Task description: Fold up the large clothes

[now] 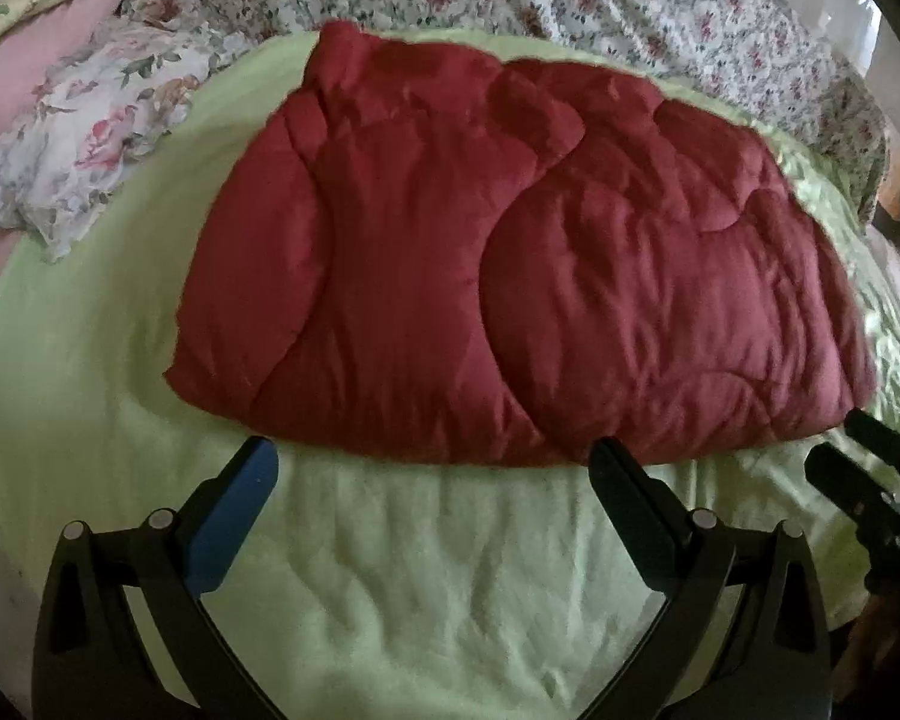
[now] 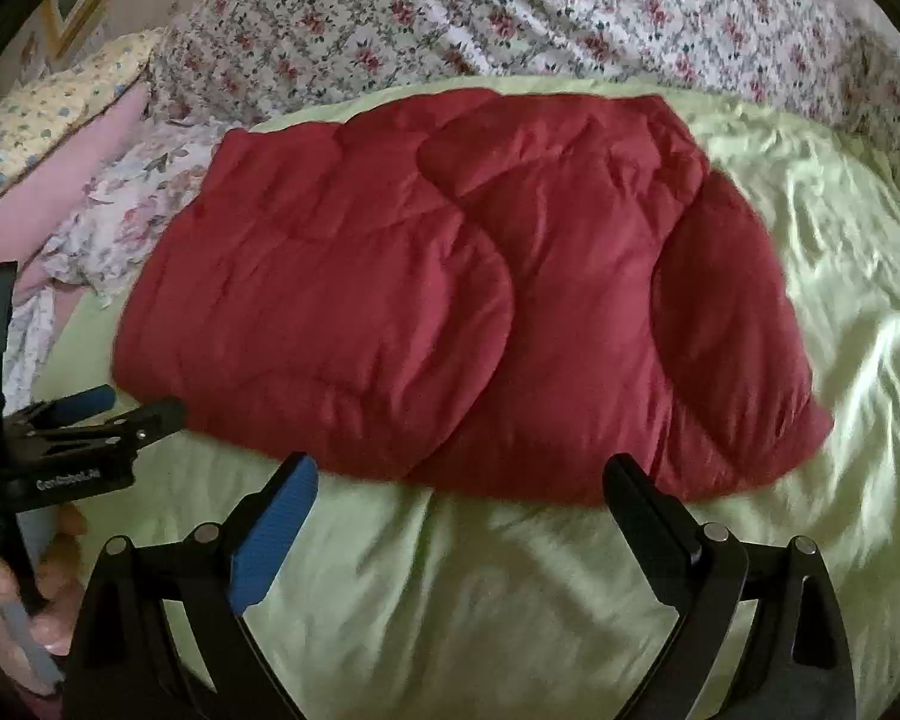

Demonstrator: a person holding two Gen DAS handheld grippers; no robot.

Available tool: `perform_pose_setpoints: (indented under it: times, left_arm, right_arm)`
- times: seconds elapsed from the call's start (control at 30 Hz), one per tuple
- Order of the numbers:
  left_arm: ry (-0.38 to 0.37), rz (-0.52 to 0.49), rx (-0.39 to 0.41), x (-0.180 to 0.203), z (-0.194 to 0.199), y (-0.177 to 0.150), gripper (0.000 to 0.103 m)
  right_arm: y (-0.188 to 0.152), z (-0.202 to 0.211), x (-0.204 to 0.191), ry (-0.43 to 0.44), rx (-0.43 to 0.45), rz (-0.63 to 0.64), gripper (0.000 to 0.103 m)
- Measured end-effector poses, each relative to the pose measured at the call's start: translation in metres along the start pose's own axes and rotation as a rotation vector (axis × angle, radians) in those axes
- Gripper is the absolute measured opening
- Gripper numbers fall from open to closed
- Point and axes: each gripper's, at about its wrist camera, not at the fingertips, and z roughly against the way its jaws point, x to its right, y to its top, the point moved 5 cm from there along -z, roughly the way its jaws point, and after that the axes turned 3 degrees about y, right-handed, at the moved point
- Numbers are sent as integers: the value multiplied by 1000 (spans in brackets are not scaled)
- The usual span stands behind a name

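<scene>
Quilt (image 1: 510,276), red, puffy, folded on green sheet (image 1: 420,570).

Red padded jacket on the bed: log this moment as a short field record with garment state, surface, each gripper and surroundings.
garment: red padded jacket, lying flat, sides folded inward and overlapping
surface: light green sheet, wrinkled
left gripper: open, empty, just short of the jacket's near edge
right gripper: open, empty, at the jacket's near edge
surroundings: floral bedding behind the jacket; floral pillow and pink cloth on the left side
contact: neither gripper holds the jacket
</scene>
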Motion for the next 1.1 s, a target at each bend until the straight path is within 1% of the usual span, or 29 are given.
perform_pose_setpoints:
  times: [0.07, 0.17, 0.3, 0.43, 0.63, 0.77, 1.1]
  left_arm:
    - [-9, -10, 25, 2, 16, 4, 103]
    - [2, -36, 53, 6, 31, 9, 103]
    - [1, -49, 69, 8, 41, 15, 103]
    - [6, -55, 74, 10, 40, 16, 103]
    - [13, -41, 33, 11, 24, 14, 103]
    - [23, -38, 23, 10, 19, 15, 103]
    - [31, -36, 32, 9, 18, 21, 103]
  right_arm:
    - [4, 14, -5, -1, 21, 18, 97]
    - [11, 36, -13, -8, 64, 44, 97]
    - [19, 50, -15, -10, 87, 45, 100]
    - [22, 44, -14, -4, 77, 34, 100]
    - [20, 27, -15, -4, 52, 23, 100]
    - [22, 21, -16, -8, 42, 29, 100]
    - [33, 15, -15, -25, 47, 30, 100]
